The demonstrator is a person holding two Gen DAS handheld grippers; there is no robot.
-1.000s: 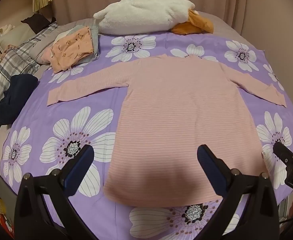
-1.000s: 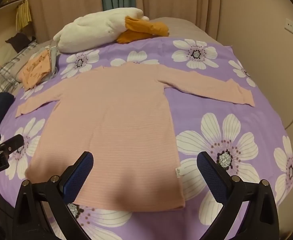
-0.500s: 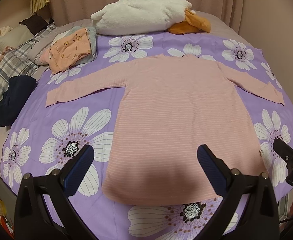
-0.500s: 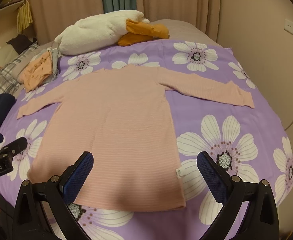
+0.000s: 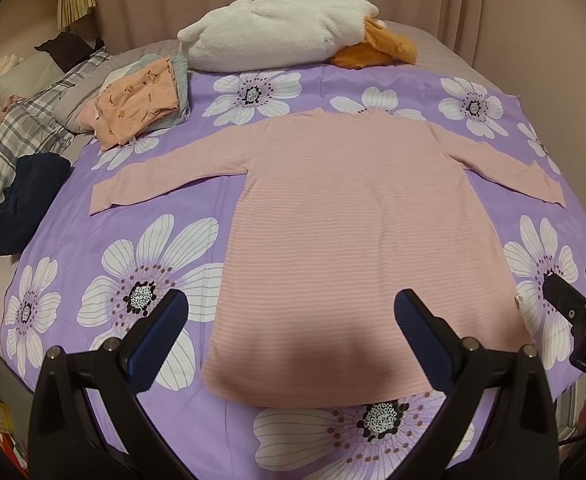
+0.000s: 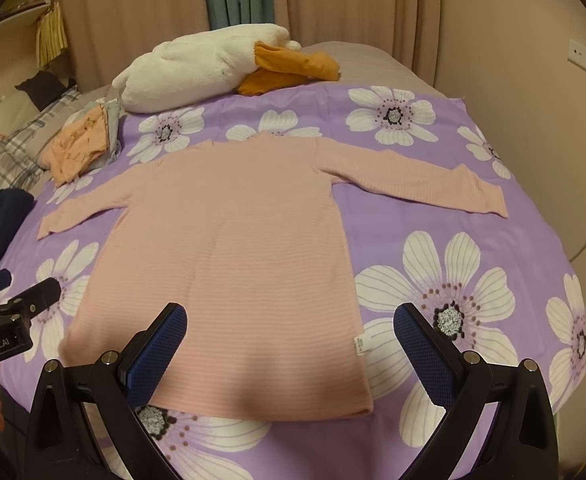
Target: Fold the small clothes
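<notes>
A pink striped long-sleeved top (image 5: 349, 216) (image 6: 229, 248) lies flat on the purple flowered sheet (image 5: 165, 208) (image 6: 453, 208), both sleeves spread out, hem towards me. My left gripper (image 5: 291, 320) hovers open above the hem's left part with nothing between its blue pads. My right gripper (image 6: 291, 322) hangs open over the hem's right part, near a small white side label (image 6: 359, 343). Each gripper's tip shows at the edge of the other's view.
A pile of folded small clothes (image 5: 145, 100) topped by an orange printed piece sits at the back left. A white plush pillow (image 5: 277, 36) with an orange part lies at the head. A dark navy garment (image 5: 25, 204) and plaid bedding (image 5: 9, 148) are left. Wall runs along the right.
Both grippers have drawn back and up slightly, so the top sits a little farther ahead in view. The top itself has not moved; both grippers stay open.
</notes>
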